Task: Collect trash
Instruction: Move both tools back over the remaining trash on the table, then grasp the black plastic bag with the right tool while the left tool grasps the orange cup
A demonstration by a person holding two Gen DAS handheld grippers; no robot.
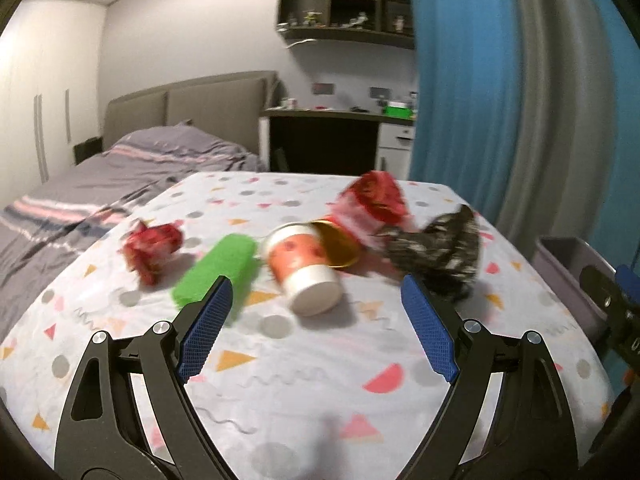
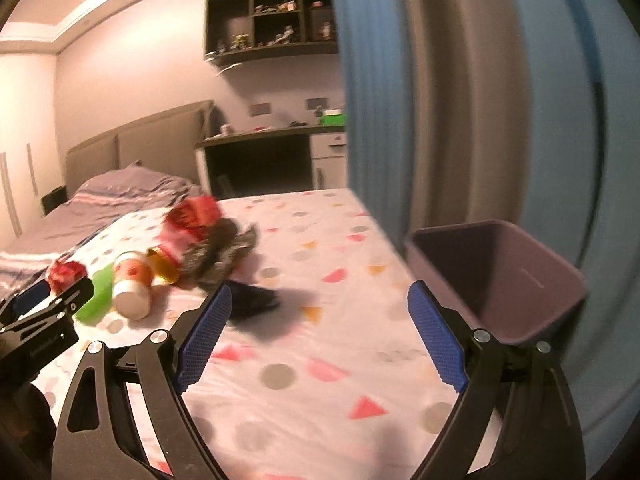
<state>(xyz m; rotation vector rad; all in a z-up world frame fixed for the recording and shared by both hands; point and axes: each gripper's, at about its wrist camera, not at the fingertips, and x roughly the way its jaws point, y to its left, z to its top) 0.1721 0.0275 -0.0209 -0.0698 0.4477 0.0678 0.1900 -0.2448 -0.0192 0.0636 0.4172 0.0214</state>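
On the patterned table the trash lies uncollected, well apart from the seemingly empty purple bin, and left gripper and right gripper gape, grasping nothing.

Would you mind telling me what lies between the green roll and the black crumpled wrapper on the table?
In the left wrist view, a tipped paper cup and a gold lid lie between the green roll and the black wrapper.

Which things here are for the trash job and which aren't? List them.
For the job: paper cup, green wrapper, red wrappers, black wrapper, gold lid, bin.

Just there: bed, desk, wall shelf, curtain.
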